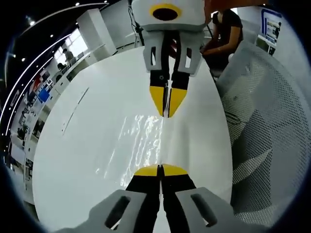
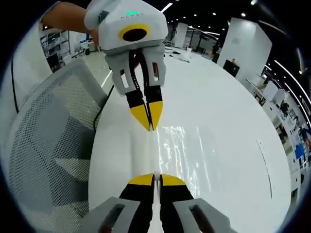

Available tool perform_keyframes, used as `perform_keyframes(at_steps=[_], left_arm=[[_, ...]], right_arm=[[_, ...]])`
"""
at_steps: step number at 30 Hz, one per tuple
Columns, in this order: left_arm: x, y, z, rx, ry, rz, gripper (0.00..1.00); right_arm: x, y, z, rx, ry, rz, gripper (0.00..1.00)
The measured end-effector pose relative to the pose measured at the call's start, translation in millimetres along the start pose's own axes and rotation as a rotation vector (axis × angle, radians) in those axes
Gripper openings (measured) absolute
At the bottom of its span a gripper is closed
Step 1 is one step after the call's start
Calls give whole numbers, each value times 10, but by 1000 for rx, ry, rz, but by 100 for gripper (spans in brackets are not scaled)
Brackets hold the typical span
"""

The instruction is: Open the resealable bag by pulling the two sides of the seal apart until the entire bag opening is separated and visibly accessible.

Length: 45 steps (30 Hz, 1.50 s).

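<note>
clear resealable bag (image 1: 146, 141) stretched above the white table (image 1: 73, 160), left gripper (image 1: 160, 171) clamped on its near edge, right gripper (image 1: 167, 112) clamped on the far edge, mesh chair (image 1: 272, 126) right

A white table (image 1: 87, 145) carries a clear resealable bag (image 1: 143, 141), lying flat.

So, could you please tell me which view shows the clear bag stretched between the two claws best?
The right gripper view: the bag shows a broad glossy, wrinkled panel between the right claw and the left claw. The left gripper view shows the bag too, but fainter against the white table.
</note>
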<state>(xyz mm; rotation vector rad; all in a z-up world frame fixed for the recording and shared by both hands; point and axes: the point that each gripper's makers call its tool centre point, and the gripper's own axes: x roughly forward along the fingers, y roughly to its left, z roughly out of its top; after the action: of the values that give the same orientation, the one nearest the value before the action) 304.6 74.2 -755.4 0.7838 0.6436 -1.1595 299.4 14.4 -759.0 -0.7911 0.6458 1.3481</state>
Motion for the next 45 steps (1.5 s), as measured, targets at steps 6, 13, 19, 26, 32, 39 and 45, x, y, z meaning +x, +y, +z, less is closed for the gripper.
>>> perform_keyframes(at_steps=[6,13,19,26,32,39,45], left_arm=[[10,-10,6,3,4,-5,0],[26,-33,2,3,9,-11,0],[37,-54,-11,-3,12,-16,0],[50,-58,2,1,17,-20,0],[64,-64,-10,-4,15,-24,0],[76,-62,0,5,20,-20,0],[55,-60,17,26,6,-14,0]], right_arm=[[-32,-10,-82,17,2,-7,0],[-43,17,-165,33,2,-3,0],[-57,30,-186,41,-6,-1,0],[-57,32,-245,48,0,-4,0],[-73,37,-303,64,4,-7,0],[-61,41,-314,58,14,-6,0],[-117,24,-365,60,17,-3,8]])
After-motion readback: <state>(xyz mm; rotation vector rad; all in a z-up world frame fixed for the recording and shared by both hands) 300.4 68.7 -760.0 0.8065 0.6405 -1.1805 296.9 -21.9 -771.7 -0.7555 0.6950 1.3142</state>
